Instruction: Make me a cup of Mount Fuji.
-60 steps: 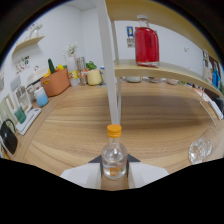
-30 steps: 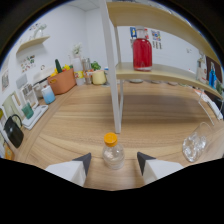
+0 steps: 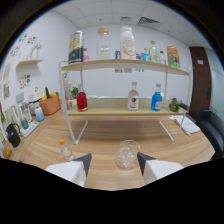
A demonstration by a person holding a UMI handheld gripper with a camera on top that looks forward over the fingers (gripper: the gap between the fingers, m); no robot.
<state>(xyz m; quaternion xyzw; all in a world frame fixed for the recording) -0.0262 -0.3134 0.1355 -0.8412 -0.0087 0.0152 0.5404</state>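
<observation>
Gripper [image 3: 113,161] released, fingers spread; upright glass [image 3: 126,154] stood between fingertips near bench [image 3: 150,135] front edge, unclamped; orange-capped bottle [image 3: 65,151] lay leftward.

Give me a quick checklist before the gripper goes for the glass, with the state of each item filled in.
1. Gripper open: ok, its fingers stand apart with nothing held.
2. Clear glass lined up: ok, it stands between the fingertips, slightly ahead of them.
3. Glass upright on the wooden table: ok.
4. Glass empty: cannot tell.
5. Small orange-capped bottle out of the way: ok, it stands on the table outside the left finger, apart from the glass.
6. Shelf bottles in place: ok, the red bottle, clear bottle and blue bottle stand upright on the lower shelf beyond the glass.
</observation>
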